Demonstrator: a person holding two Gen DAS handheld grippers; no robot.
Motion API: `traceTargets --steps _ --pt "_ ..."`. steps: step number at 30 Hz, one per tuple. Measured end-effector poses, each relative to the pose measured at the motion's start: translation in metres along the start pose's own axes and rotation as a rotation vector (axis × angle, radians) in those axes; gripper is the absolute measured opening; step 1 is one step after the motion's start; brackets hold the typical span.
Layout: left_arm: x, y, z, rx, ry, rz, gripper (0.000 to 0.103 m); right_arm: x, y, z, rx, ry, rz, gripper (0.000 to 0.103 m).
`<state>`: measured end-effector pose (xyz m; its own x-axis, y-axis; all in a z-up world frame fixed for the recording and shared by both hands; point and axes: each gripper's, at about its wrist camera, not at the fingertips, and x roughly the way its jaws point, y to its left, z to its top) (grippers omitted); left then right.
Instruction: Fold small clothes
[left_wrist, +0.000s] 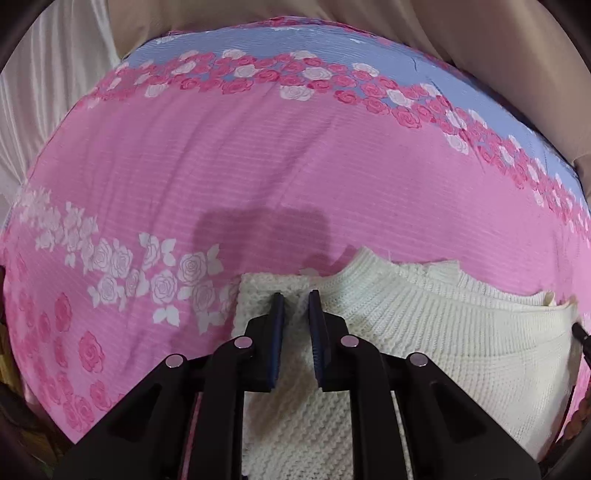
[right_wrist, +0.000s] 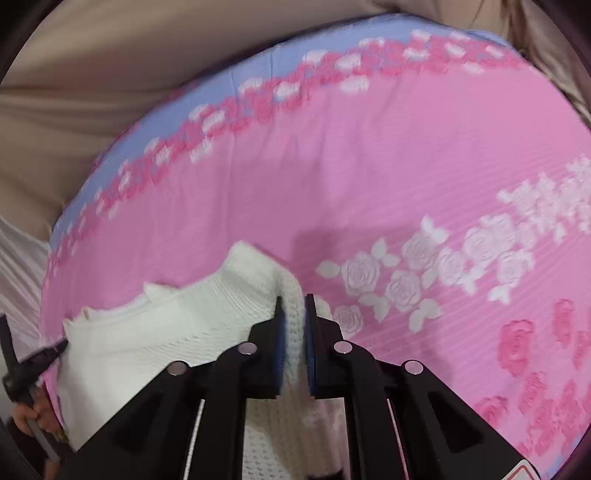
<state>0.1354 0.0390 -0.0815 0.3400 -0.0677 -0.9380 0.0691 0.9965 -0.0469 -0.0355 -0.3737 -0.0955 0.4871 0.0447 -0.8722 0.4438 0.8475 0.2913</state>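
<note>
A cream knitted sweater (left_wrist: 436, 328) lies on a pink bed sheet with roses (left_wrist: 258, 166). In the left wrist view my left gripper (left_wrist: 296, 297) is shut on the sweater's left sleeve, with knit fabric pinched between the blue pads. In the right wrist view the sweater (right_wrist: 166, 332) lies to the left, and my right gripper (right_wrist: 293, 302) is shut on a thick fold of its right edge. The other gripper shows at the far left edge (right_wrist: 22, 365) of the right wrist view. The sweater's lower part is hidden under the grippers.
The sheet has a blue band with pink and white roses along its far edge (left_wrist: 332, 51). Beige fabric (left_wrist: 480, 33) lies beyond the bed, and pale ribbed fabric (left_wrist: 44, 92) to the left. White roses (right_wrist: 406, 280) mark the sheet right of the sweater.
</note>
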Motion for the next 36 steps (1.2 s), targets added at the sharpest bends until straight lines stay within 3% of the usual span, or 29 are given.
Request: traceTargets --steps 2,4,7,9,12,14,15,17,20,23,24,25,26,27,28,29,31,36 --pt "-0.019 0.01 -0.002 -0.043 -0.021 -0.035 0.015 -0.007 0.002 0.005 0.048 0.008 0.023 0.015" --pt "-0.047 0.016 -0.012 -0.068 -0.062 -0.063 0.017 -0.03 0.006 0.002 0.078 -0.059 0.019 0.022" --pt "-0.071 -0.003 -0.035 -0.002 -0.068 -0.112 0.027 -0.066 0.033 -0.018 -0.001 -0.101 0.058 0.022" --pt "-0.065 -0.027 -0.056 0.056 -0.02 -0.153 0.028 -0.071 0.067 -0.043 -0.094 -0.041 0.146 0.022" --pt "-0.036 -0.05 -0.08 0.097 0.063 -0.108 0.03 -0.043 0.133 -0.088 -0.255 0.094 0.261 0.022" --pt "-0.033 -0.041 -0.084 0.093 0.04 -0.113 0.03 -0.014 0.169 -0.115 -0.35 0.164 0.265 0.019" --pt "-0.036 -0.03 -0.082 0.078 0.037 -0.098 0.03 -0.002 0.175 -0.123 -0.377 0.191 0.243 0.013" --pt "-0.04 0.0 -0.079 0.016 0.027 -0.052 0.028 0.004 0.163 -0.125 -0.391 0.193 0.203 0.003" --pt "-0.037 0.051 -0.083 -0.108 0.047 -0.115 0.024 -0.014 0.088 -0.107 -0.188 0.135 0.147 0.0" --pt "-0.043 0.064 -0.087 -0.139 0.039 -0.149 0.023 -0.031 0.011 -0.103 -0.02 0.098 0.085 0.0" --pt "-0.048 0.066 -0.087 -0.154 0.029 -0.155 0.027 -0.036 -0.003 -0.103 -0.007 0.091 0.012 0.0" --pt "-0.054 0.067 -0.086 -0.17 0.018 -0.159 0.034 -0.041 -0.009 -0.103 -0.002 0.092 0.037 0.0" --pt "-0.06 0.068 -0.086 -0.194 -0.002 -0.158 0.047 -0.046 -0.007 -0.101 -0.003 0.084 0.019 0.0" --pt "-0.066 0.07 -0.086 -0.22 -0.025 -0.155 0.054 -0.052 0.004 -0.1 -0.024 0.067 0.009 0.012" --pt "-0.069 0.07 -0.087 -0.24 -0.032 -0.152 0.057 -0.059 0.021 -0.099 -0.057 0.05 0.031 0.013" --pt "-0.069 0.071 -0.086 -0.251 -0.025 -0.154 0.063 -0.064 0.037 -0.097 -0.088 0.038 0.064 0.013" --pt "-0.063 0.074 -0.087 -0.266 0.003 -0.157 0.064 -0.063 0.085 -0.097 -0.174 0.053 0.144 0.013" --pt "-0.039 0.076 -0.107 -0.322 0.089 -0.187 0.069 -0.024 0.191 -0.111 -0.371 0.171 0.196 0.008"
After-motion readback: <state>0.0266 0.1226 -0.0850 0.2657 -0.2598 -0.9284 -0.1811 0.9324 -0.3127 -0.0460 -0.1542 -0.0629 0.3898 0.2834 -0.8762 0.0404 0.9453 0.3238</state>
